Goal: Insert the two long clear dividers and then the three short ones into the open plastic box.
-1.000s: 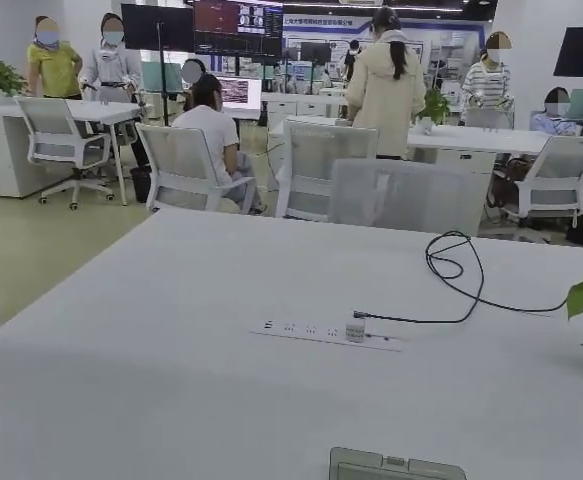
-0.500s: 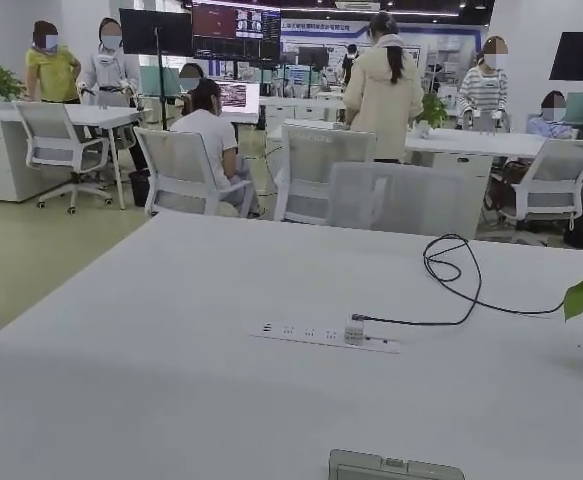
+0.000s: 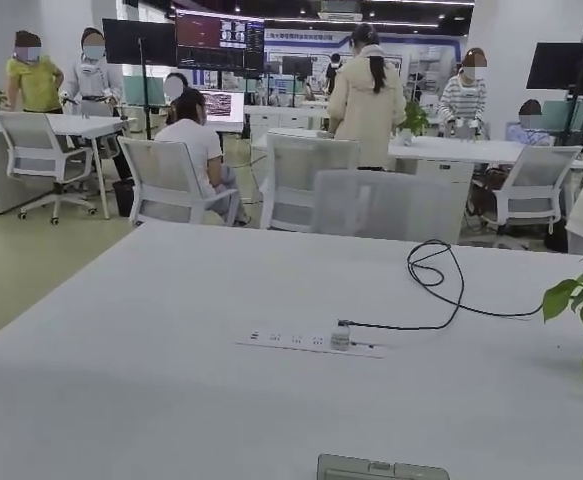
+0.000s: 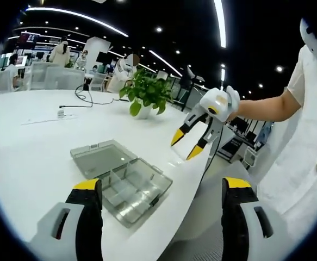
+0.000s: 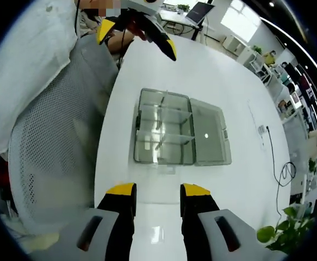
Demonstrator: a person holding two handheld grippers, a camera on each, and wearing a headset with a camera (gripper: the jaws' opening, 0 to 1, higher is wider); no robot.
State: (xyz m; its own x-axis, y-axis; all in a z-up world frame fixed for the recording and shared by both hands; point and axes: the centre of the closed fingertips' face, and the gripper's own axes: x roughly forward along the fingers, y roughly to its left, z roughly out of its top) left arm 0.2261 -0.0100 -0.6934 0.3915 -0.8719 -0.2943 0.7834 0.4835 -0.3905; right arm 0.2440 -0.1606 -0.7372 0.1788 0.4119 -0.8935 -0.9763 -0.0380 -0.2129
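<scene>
Workbench white, office chairs beyond, plastic box open, left tool and right tool released.

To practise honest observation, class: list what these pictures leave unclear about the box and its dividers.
Head view: plastic box cut off by the bottom edge; interior unseen.
Right gripper view: clear dividers merge with the clear walls; count uncertain.
Left gripper view: dividers too small, distorted.

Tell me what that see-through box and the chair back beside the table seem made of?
Box: clear, grey-tinted plastic, glossy; the table shows through and its lid glints. Chair back: pale grey mesh, probably woven fabric or plastic; a fine grid of holes shows.
</scene>
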